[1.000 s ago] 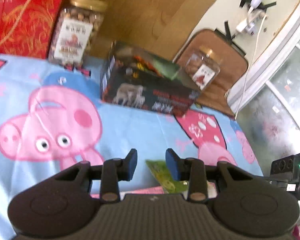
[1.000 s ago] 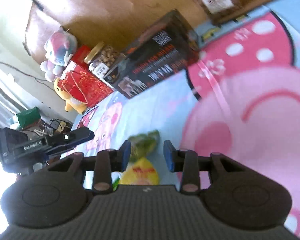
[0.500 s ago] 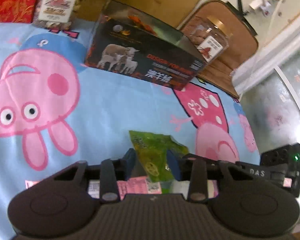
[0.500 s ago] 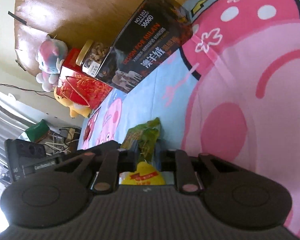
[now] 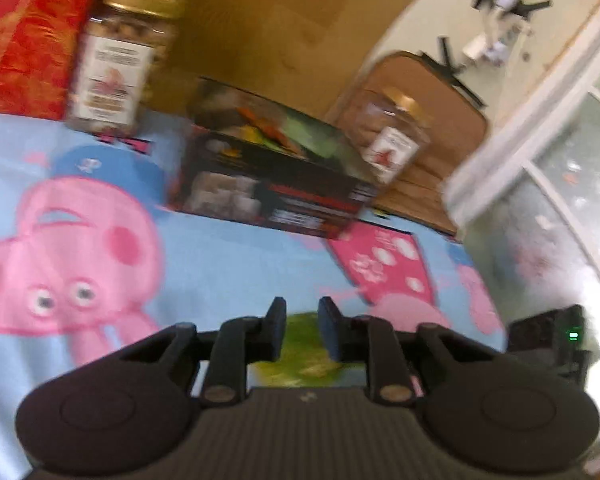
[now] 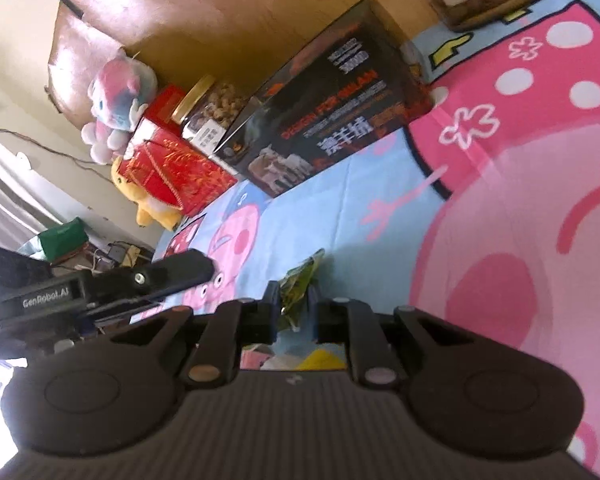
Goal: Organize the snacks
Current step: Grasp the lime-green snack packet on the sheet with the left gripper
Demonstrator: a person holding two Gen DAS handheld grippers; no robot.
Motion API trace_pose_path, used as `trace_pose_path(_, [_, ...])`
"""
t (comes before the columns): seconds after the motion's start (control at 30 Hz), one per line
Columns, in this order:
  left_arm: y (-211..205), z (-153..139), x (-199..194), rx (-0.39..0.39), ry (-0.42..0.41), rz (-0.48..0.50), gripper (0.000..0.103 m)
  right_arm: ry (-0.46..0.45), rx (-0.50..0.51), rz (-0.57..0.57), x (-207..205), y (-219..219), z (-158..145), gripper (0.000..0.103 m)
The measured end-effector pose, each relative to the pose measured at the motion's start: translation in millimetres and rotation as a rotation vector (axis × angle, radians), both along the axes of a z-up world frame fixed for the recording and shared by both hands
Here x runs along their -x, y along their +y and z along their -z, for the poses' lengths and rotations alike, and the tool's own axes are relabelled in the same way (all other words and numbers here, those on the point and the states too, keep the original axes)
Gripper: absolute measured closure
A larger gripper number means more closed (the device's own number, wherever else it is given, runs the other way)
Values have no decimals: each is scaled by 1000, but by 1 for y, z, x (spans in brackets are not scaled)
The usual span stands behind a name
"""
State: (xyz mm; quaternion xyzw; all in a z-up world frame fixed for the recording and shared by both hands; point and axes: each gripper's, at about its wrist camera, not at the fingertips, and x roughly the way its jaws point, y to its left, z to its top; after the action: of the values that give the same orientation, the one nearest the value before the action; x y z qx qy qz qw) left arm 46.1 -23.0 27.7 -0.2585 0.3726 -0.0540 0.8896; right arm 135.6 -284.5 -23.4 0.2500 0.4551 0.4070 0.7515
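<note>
A green snack packet [image 6: 300, 288] stands between the fingers of my right gripper [image 6: 292, 312], which is shut on it and holds it above the cartoon sheet. My left gripper [image 5: 302, 334] is partly open with no grip; a blurred green packet [image 5: 304, 354] shows below and behind its fingertips. The open black box [image 5: 272, 184] with snacks inside lies ahead on the sheet; it also shows in the right wrist view [image 6: 328, 116]. More packets, pink and yellow [image 6: 324, 360], lie under the right gripper.
A nut jar [image 5: 120, 64] and a red gift box [image 5: 24, 36] stand left of the black box, a second jar [image 5: 388, 136] to its right. Plush toys [image 6: 116, 100] sit by the wooden headboard [image 5: 268, 16]. The other gripper's body [image 6: 80, 292] is at left.
My right gripper has closed on the green packet and lifted it. My left gripper has pulled back and up from the packets, and its view has swung to show the jar and red box again.
</note>
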Motion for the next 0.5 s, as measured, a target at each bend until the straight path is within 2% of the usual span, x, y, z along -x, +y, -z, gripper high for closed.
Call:
trace_pose_path(0.03, [3,3,1,3,17,-9,79,3,5,18,-3,-3,2,87])
trace_pose_path(0.1, [10,11,0,19,59,-19,65,13,40,68,-9,-8,8,87])
trace_pose_path(0.13, [11,16,0,24,74,-25,62,18,38,81,-11,-12,11,87])
trace_pose_path(0.3, [8,38,-16,129,125,23,58,39,11,72,-15,-15,16,86])
trace_pose_path(0.37, [4,45,-23,136,144,24,58,81,-18,76,-17,-18,20,88])
trace_pose_path(0.43, [5,51,-26,182,131,26,56,150,-63,84,-22,-23,25,90])
trace_pose_path(0.5, [9,55,-27,242,133,23,56,276,-153,98,-30,-31,37,91])
